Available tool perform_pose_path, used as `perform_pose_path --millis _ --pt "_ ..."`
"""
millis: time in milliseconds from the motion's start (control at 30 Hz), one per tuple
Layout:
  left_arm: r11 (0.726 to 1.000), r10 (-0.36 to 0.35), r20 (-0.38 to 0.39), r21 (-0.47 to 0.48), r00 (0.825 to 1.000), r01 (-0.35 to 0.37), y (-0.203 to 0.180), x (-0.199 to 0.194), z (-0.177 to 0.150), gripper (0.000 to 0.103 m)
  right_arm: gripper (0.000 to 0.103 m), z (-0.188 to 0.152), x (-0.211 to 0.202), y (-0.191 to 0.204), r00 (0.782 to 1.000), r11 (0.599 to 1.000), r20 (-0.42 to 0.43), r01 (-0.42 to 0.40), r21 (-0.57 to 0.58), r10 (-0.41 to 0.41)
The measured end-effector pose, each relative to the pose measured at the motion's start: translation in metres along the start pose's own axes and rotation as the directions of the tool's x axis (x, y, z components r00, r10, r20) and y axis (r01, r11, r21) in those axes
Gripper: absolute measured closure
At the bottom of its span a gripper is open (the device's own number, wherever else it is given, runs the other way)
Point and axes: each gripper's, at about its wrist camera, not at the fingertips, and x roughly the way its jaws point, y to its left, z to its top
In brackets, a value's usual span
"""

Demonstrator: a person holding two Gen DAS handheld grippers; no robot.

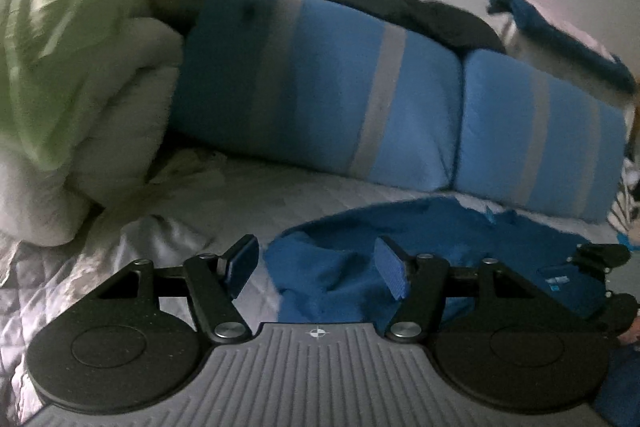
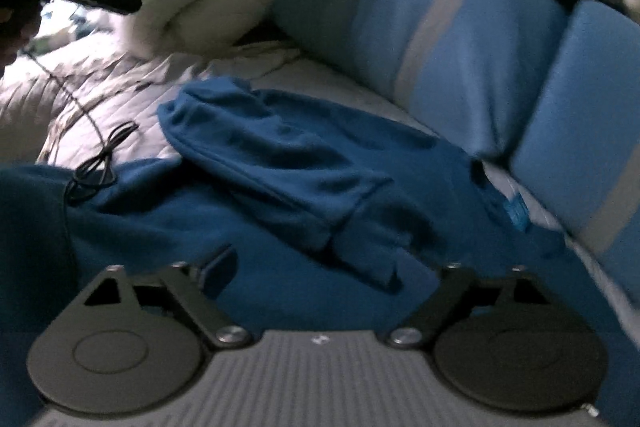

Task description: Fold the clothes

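Observation:
A dark blue garment (image 2: 304,163) lies crumpled on the bed, one sleeve folded across its body. In the left wrist view the garment's edge (image 1: 400,227) lies under my left gripper (image 1: 316,267). That gripper is open; its blue pads (image 1: 394,273) stand apart above the cloth without pinching it. My right gripper (image 2: 328,267) hovers over the garment's middle with jaws wide and nothing between them. Only its left finger (image 2: 218,265) shows clearly. The right gripper's black body (image 1: 596,263) also shows at the right edge of the left wrist view.
Two light blue pillows with grey stripes (image 1: 360,87) (image 2: 460,39) stand along the wall behind the garment. A green and white duvet (image 1: 68,67) is piled at the left. A thin black cable (image 2: 100,163) lies on the quilted bedspread (image 1: 168,235).

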Motion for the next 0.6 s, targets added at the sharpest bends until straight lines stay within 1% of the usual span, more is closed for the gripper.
perform_pose_path --millis 67,133,167,300,433,467,500,533,600 --pt "1.0 0.007 0.009 -0.02 1.0 -0.006 0.008 -0.006 -0.004 0.039 0.021 0.006 0.01 0.003 0.999 0.997 -0.005 -0.038 -0.073 0.038" --pt "0.999 0.005 0.003 -0.034 1.0 -0.005 0.016 -0.01 -0.007 0.039 0.027 0.012 0.023 0.006 0.997 0.989 -0.019 -0.07 -0.132 0.068" --pt "0.999 0.005 0.001 -0.039 1.0 -0.005 0.019 -0.011 -0.009 0.039 0.028 0.015 0.03 0.008 0.997 0.984 -0.027 -0.081 -0.159 0.078" --pt "0.999 0.019 -0.009 -0.05 1.0 -0.02 0.029 -0.018 -0.016 0.039 0.035 0.026 0.056 0.011 0.994 0.973 -0.045 -0.111 -0.203 0.104" --pt "0.997 0.026 -0.017 -0.068 1.0 -0.027 0.039 -0.022 -0.023 0.039 0.05 0.031 0.077 0.008 0.991 0.968 -0.08 -0.127 -0.217 0.112" --pt "0.997 0.028 -0.019 -0.07 0.999 -0.029 0.04 -0.023 -0.024 0.039 0.068 0.032 0.081 0.008 0.989 0.966 -0.091 -0.136 -0.219 0.118" --pt "0.997 0.029 -0.02 -0.072 0.999 -0.03 0.041 -0.023 -0.025 0.039 0.083 0.031 0.083 0.009 0.987 0.965 -0.104 -0.141 -0.222 0.12" --pt "0.997 0.029 -0.022 -0.074 0.999 -0.031 0.042 -0.023 -0.026 0.039 0.094 0.03 0.081 0.01 0.987 0.963 -0.106 -0.141 -0.23 0.119" --pt "0.997 0.027 -0.025 -0.076 0.999 -0.028 0.044 -0.023 -0.028 0.039 0.096 0.029 0.075 0.015 0.988 0.959 -0.102 -0.138 -0.246 0.116"
